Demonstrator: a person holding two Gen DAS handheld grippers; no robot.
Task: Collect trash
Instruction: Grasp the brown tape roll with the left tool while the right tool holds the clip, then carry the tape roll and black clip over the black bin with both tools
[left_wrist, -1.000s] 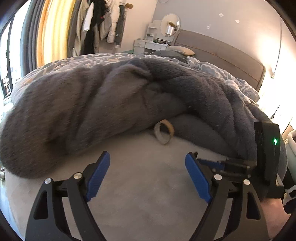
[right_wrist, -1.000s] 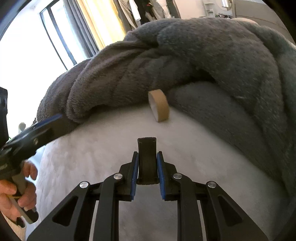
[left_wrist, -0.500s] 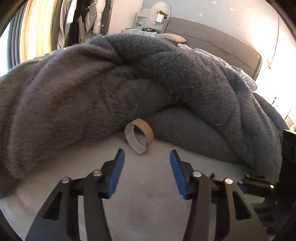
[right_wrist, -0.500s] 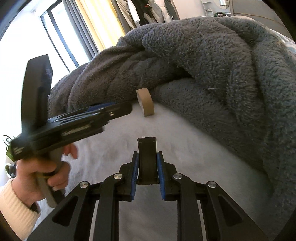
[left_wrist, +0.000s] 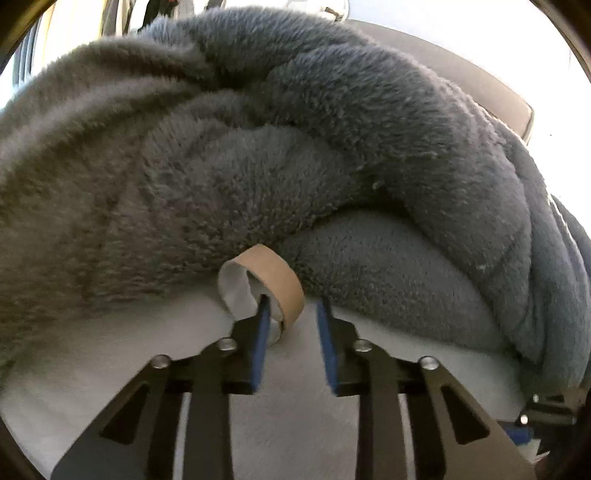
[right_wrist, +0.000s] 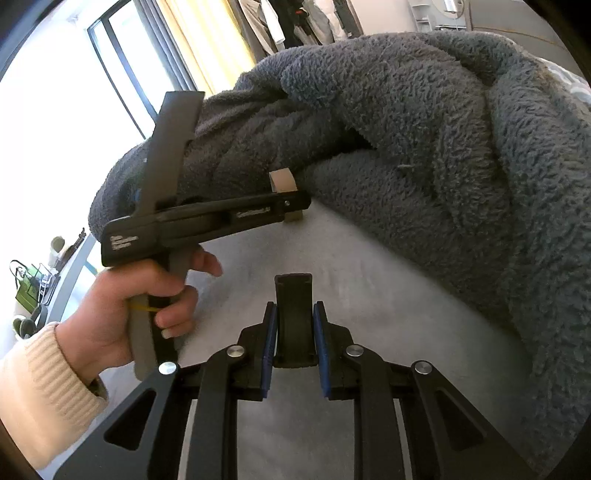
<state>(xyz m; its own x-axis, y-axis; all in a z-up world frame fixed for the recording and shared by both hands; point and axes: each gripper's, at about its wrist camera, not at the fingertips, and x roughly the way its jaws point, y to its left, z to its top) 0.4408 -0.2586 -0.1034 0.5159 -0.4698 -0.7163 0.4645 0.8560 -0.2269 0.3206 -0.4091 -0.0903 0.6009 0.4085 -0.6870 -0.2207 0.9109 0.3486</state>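
A brown cardboard ring (left_wrist: 271, 275) stands on edge on the pale sheet (left_wrist: 295, 424), tucked against a fluffy grey blanket (left_wrist: 295, 129). My left gripper (left_wrist: 293, 308) is at the ring and its jaws are closing. The left fingertip (left_wrist: 264, 314) is inside the ring, and the ring's near wall lies between the pads with a gap to the right pad. From the right wrist view, a hand (right_wrist: 147, 295) holds the left gripper (right_wrist: 295, 203) in front of the ring (right_wrist: 282, 181). My right gripper (right_wrist: 294, 308) is shut on a black curved piece (right_wrist: 293, 295).
The blanket (right_wrist: 443, 129) heaps high behind and to the right of the ring. A grey headboard (left_wrist: 480, 85) is at the far right. Window (right_wrist: 55, 129), yellow curtain and hanging clothes (right_wrist: 288, 26) lie beyond the bed's left side. Small items sit on the floor (right_wrist: 33, 291).
My left gripper moved forward and down to the cardboard ring, and its jaws narrowed from wide apart to straddling the ring's wall. The right gripper stayed shut on the black piece.
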